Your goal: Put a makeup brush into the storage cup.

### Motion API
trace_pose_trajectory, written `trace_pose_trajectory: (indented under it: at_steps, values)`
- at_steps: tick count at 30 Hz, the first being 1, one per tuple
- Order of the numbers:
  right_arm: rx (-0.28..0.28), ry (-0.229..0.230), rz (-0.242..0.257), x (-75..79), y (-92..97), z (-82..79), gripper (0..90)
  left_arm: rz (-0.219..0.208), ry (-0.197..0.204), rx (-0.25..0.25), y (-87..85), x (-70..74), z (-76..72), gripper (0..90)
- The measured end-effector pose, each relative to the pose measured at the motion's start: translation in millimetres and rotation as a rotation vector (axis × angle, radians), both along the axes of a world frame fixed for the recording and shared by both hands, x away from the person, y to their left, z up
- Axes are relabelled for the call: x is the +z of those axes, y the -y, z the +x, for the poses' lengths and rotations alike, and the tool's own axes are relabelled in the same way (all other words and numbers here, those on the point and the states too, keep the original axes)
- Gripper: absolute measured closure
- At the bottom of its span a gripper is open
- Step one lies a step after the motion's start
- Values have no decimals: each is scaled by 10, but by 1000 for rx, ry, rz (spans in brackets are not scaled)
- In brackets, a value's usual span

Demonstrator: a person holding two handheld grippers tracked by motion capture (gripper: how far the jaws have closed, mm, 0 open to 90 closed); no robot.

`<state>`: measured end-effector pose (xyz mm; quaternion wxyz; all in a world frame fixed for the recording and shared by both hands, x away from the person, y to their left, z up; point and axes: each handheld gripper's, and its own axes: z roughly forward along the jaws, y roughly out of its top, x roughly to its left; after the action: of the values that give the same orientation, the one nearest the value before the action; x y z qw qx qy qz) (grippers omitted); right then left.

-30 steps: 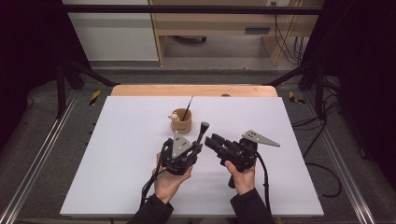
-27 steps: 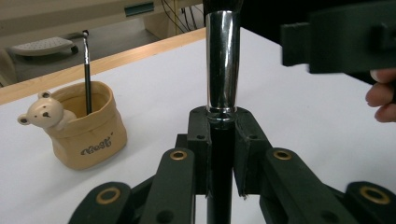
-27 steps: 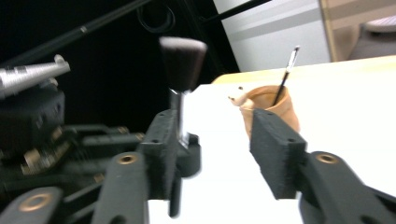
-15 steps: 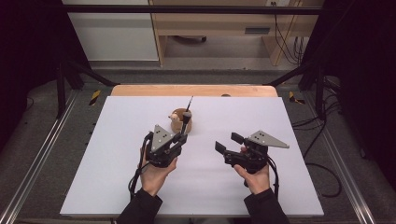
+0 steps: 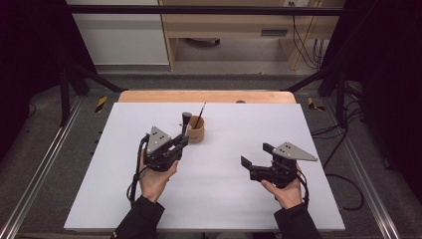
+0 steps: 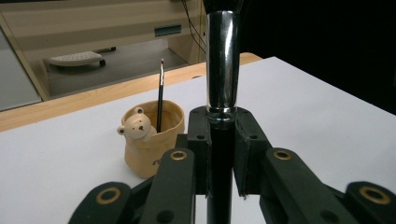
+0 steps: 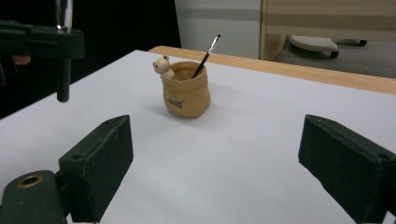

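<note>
**Brush held upright beside a bear-faced cup**

The left gripper (image 5: 178, 144) is clamped on a black brush with a silver ferrule (image 6: 222, 60), upright, just left of the tan cup (image 5: 195, 130). The right gripper (image 5: 256, 158), well right of the cup, has just been opening; its jaws stand apart, nothing between them.

The pot (image 5: 195, 130) stands on the counter (image 5: 229, 199) just beyond the left claw (image 5: 185, 133), a thin brush (image 5: 200, 115) in it. The right claw (image 5: 255, 155) is well apart, to its right.
</note>
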<state>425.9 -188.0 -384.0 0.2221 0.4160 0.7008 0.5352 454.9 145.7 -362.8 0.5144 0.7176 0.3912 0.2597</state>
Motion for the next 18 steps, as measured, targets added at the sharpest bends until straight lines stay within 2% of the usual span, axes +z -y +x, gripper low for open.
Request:
trace_pose_trajectory:
  at_steps: [6, 8, 18]
  values:
    - [-21, 7, -15, -36, 139, -40, 94, -15, 6, 7, -57, 27, 30, 787]
    - [-27, 15, -34, -46, 185, -52, 93, -16, 12, 9, -69, 39, 36, 787]
    - [-55, 33, -45, -79, 321, -98, 78, -27, 23, 12, -113, 112, 106, 787]
